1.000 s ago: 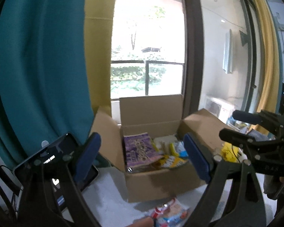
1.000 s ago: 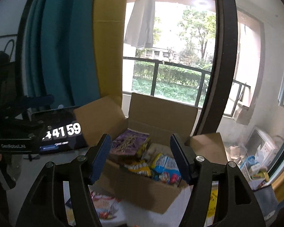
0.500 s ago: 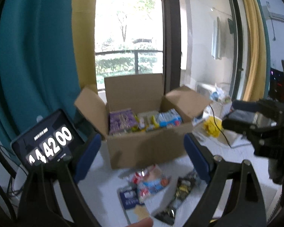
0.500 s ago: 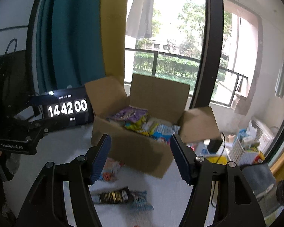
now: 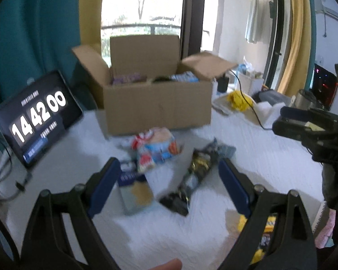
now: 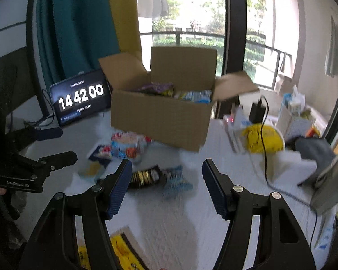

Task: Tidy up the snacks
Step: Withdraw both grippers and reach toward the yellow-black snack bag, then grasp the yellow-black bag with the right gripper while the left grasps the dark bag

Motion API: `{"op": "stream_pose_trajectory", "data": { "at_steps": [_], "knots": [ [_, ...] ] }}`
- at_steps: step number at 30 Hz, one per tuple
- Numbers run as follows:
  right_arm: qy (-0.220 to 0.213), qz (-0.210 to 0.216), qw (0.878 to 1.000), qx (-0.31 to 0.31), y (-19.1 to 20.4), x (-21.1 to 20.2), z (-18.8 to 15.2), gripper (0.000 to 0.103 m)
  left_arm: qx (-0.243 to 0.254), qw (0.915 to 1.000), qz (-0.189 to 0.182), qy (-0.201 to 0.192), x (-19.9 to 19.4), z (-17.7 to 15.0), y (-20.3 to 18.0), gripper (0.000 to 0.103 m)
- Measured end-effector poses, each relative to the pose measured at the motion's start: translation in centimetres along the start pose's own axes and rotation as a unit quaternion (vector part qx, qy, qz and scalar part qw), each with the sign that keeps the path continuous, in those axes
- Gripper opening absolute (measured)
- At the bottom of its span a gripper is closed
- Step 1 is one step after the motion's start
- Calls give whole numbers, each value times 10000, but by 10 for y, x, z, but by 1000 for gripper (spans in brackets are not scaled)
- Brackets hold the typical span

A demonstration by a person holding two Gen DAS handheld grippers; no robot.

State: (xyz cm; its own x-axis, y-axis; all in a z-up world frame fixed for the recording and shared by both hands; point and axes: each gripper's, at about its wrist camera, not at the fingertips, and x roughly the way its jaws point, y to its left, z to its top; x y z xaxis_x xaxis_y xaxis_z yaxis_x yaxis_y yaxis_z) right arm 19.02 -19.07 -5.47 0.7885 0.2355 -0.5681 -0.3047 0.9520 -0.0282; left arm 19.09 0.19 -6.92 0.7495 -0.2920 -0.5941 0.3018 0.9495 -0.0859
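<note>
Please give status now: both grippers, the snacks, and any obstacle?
Left gripper and right gripper: jaws open, empty. Loose snack packets lie before cardboard box. Nothing blocking.

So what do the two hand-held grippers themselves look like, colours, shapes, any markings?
Both look alike: the left hand-held gripper and right hand-held gripper have black angular frames with silver pivot bolts and ribbed blue finger pads. Seen from the right wrist, the left one's black body bears small white lettering, too blurred to read.

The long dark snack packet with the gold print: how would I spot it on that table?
Find the open cardboard box on the white table. In front of it lie loose packets; the dark packet is the one nearest the camera, lying flat on its side. Its neighbours are pale, red and blue; only this one is black and gold.
</note>
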Motion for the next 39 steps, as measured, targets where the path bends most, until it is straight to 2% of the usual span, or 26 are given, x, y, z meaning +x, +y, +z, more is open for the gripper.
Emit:
{"op": "stream_pose_trajectory", "data": {
  "at_steps": [8, 16, 21, 24, 28, 33, 39],
  "knots": [
    [498, 101, 9981, 362, 2, 6, -50, 68, 0, 9987, -163, 477, 9, -41, -12, 90],
    [1046, 240, 9923, 611, 7, 11, -102, 68, 86, 9935, -434, 1046, 13, -82, -29, 90],
    [1261, 646, 9858, 904, 10, 12, -123, 83, 107, 9904, -516, 1280, 7, -102, -38, 90],
    [1377, 895, 9803, 1097, 13, 11, -133, 84, 133, 9888, -503, 1397, 6, -112, -41, 90],
    [1537, 1104, 9767, 1012, 26, 13, -141, 85, 114, 9852, -466, 1644, 12, -125, -44, 90],
    [1618, 1134, 9770, 805, 45, 17, -145, 90, 351, 9864, -277, 1579, 12, -129, -52, 90],
    [1569, 939, 9816, 550, 61, 19, -146, 87, 379, 9875, -230, 1512, 13, -131, -51, 90]
  ]
}}
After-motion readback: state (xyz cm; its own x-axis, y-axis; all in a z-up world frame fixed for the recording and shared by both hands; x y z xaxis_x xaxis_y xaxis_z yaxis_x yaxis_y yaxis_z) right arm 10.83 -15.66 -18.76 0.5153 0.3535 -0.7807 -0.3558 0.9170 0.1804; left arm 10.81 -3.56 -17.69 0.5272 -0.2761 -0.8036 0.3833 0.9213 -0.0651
